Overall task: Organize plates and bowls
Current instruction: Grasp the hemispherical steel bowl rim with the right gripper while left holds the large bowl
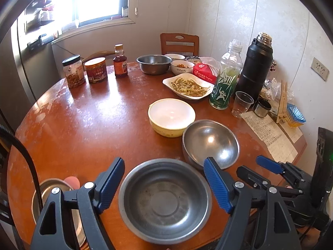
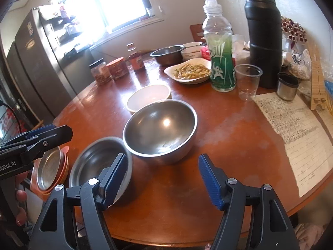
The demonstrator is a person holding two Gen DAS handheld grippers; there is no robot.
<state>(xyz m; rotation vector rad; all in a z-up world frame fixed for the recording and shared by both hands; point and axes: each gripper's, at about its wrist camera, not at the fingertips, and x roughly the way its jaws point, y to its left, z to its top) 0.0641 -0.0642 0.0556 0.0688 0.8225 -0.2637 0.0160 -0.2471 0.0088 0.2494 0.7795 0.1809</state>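
While both grippers hang over the near edge of the round reddish-brown wooden desk [image 1: 83, 108], we hold nothing: the left gripper [image 1: 164, 185] stands wide open astride the flat-bottomed shallow steel bowl [image 1: 164, 200], pads clear of its rim, and the right gripper [image 2: 162, 179] stands equally wide over bare wood just beside that bowl.

The rounded deep steel bowl [image 2: 160, 129] sits touching the shallow one, with the cream-yellow ceramic bowl [image 1: 171, 116] just behind it.

Hazards we judge from here:
- The shallow bowl lies near the desk edge; a nudge from a descending finger could push it off.
- Smooth steel rims may slip from ribbed pads if we close off-centre.
- Lifting either steel bowl could knock its neighbour.
- Reaching toward the white plate of green beans [image 1: 188, 85] risks toppling the clear plastic cup [image 1: 242, 104].
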